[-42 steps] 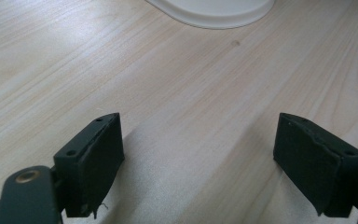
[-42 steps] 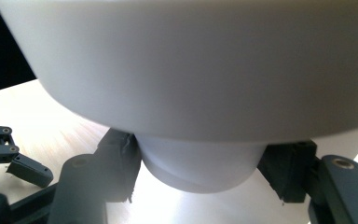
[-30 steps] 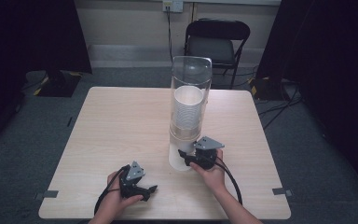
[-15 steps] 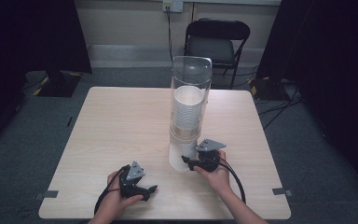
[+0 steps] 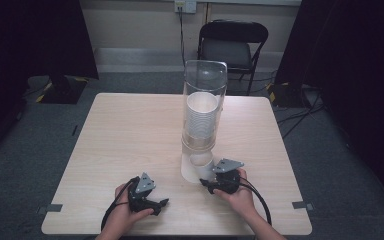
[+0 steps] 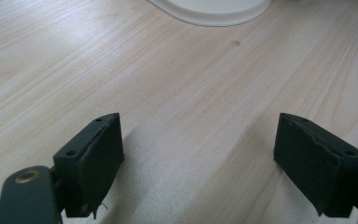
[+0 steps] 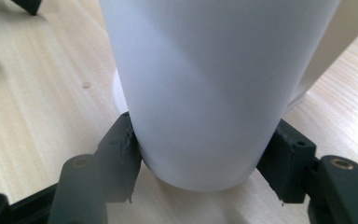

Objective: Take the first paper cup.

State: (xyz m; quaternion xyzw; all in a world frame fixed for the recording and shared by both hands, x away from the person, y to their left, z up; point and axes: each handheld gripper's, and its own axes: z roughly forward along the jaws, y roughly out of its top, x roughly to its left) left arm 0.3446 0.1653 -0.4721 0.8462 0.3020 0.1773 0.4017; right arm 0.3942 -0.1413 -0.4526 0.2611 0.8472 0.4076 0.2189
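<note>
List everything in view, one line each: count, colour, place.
table: one, light wood, centre.
dispenser: one, clear tube on a white base, mid-table.
cup stack: one, white, inside the dispenser.
cup: one, white, at the dispenser's bottom, between the right claw's pads.
chair: one, black, behind the table.
left claw: one, black, open, near the front edge.
right claw: one, black, shut on the cup.

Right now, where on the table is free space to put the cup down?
The widest bare patch is the table's left half, between its left edge and the cup dispenser, ahead of the left gripper. A narrower strip lies between dispenser and right edge. It is crowded at the dispenser's base, where the right gripper grips the white cup.
</note>
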